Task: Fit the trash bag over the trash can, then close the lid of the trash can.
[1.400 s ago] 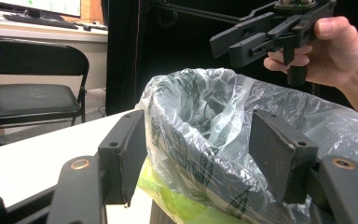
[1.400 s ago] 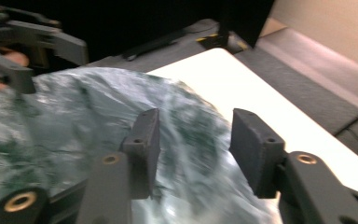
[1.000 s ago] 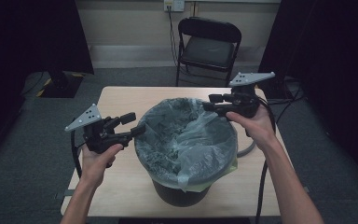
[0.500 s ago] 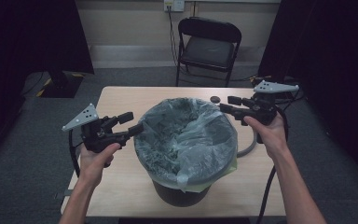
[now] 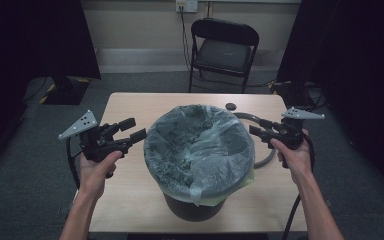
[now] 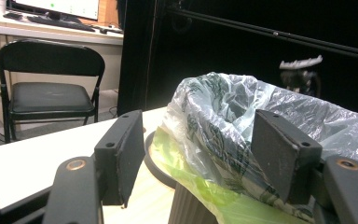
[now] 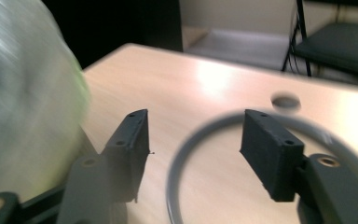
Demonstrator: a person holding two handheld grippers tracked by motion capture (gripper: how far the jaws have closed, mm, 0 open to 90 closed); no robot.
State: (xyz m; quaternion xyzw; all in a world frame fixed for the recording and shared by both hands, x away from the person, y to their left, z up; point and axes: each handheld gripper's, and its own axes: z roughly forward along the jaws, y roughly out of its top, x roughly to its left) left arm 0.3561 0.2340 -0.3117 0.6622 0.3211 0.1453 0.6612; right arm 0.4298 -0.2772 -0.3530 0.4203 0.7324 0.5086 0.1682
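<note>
Since the earlier frame the right tongs drop from the bag's rim toward the grey ring on the desk, just opening, empty. Left tongs wait open beside the lined bin, near the liner's left edge, probably to steady it.

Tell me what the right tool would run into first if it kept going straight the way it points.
Most likely the grey ring lying on the table: the right tool points across it, jaws open with nothing between them. Depth is unclear; it might pass above the ring and meet the bag-lined bin instead.
</note>
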